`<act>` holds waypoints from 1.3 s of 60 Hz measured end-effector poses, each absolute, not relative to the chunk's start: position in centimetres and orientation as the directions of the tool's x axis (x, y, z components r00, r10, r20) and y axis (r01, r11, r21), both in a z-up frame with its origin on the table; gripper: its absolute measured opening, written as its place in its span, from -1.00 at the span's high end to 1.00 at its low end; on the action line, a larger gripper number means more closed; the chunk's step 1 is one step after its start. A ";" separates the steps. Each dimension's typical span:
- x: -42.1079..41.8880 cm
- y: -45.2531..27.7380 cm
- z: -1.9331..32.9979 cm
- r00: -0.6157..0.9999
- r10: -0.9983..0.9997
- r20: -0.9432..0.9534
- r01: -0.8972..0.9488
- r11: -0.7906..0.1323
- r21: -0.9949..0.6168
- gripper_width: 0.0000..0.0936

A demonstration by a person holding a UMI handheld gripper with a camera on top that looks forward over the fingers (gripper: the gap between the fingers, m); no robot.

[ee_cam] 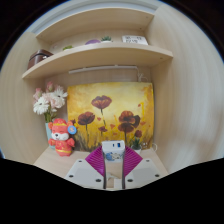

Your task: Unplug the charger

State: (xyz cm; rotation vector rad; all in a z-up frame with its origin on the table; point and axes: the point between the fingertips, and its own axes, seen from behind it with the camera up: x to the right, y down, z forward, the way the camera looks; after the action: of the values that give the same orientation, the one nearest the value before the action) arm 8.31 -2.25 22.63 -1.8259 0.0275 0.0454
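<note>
A pale, smooth wooden shelf (95, 57) curves at twelve o'clock. Below it hangs a matt yellow canvas painted with red poppies (112, 113). At nine o'clock, a glossy orange plastic figurine (62, 137) stands beneath soft white cloth flowers (48, 100).

The charger (114, 153) is a small white block with a bit of blue on its front. It sits upright between the two purple pads (97, 160) of the gripper (113, 165), low down, in front of a flower painting (112, 112).
</note>
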 end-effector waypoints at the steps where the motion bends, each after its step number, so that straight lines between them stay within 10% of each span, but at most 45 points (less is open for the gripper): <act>1: 8.7 -2.0 24.3 0.999 0.012 -0.035 -0.031 -0.231 -0.972 0.57; 8: 16.4 -2.8 26.5 0.994 -0.075 0.078 0.057 -0.247 -0.967 0.56; 28: 26.3 -5.6 6.4 0.989 -0.134 0.057 -0.032 -0.587 -0.809 0.53; 45: 26.5 -7.6 0.3 0.988 -0.152 0.036 -0.079 -0.683 -0.726 0.23; 64: 21.5 -7.6 16.6 0.984 -0.172 0.044 -0.050 -0.506 -0.861 -0.67; 78: 9.8 -11.7 29.3 0.996 -0.092 0.014 -0.021 -0.372 -0.928 -0.71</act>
State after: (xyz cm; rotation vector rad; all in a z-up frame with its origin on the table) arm 9.75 -11.70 29.29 -1.9509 0.0806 -0.0743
